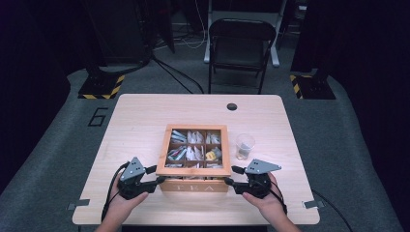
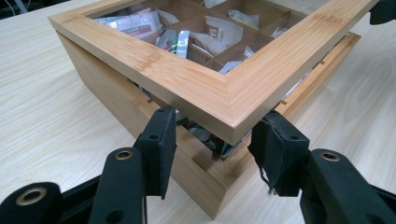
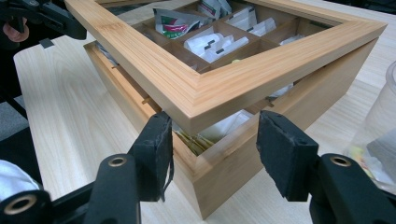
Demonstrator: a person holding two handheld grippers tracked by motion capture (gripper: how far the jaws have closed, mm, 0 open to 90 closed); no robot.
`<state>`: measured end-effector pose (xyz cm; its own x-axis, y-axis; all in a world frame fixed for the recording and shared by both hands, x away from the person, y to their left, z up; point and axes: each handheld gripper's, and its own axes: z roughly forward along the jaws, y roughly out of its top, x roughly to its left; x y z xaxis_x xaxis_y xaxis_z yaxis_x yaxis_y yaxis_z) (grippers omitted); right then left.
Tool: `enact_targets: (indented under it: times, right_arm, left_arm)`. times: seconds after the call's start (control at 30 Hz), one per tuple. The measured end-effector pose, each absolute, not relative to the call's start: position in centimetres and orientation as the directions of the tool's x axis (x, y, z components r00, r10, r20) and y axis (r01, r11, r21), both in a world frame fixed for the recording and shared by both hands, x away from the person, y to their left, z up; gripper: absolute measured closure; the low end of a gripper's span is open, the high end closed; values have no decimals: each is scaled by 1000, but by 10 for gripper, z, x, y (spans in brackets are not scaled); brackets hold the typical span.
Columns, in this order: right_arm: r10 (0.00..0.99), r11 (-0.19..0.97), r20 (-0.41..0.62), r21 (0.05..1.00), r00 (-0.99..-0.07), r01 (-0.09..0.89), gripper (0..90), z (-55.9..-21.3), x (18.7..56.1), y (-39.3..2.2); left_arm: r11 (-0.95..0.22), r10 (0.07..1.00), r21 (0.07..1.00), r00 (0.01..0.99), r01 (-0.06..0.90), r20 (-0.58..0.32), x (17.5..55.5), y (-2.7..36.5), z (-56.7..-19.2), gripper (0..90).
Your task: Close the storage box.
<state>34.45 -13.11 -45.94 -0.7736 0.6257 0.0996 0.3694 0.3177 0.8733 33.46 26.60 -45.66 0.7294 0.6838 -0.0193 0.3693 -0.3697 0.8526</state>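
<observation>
Both grippers, left gripper [image 1: 155, 177] and right gripper [image 1: 231, 176], sit spread apart under the lid [image 2: 196, 79] corners. I'd lift evenly, keeping the tea box [image 1: 196, 185] base still.

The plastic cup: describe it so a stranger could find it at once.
Start at the wooden tea box in the middle of the table. Just off its right side stands the plastic cup. It is the one clear, round container there, with something small inside.
</observation>
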Motion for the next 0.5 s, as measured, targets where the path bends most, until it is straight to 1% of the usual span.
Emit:
enact_targets:
  times: [0.13,0.5]
  right_arm:
    - [623,328,82,876,-778,355,454,-460,342,-130]
    - [623,336,87,868,-777,366,453,-460,341,-129]
  left_arm:
    - [-364,688,855,726,371,-22,333,266,-458,506]
    - [-365,690,844,722,393,-38,329,268,-458,505]
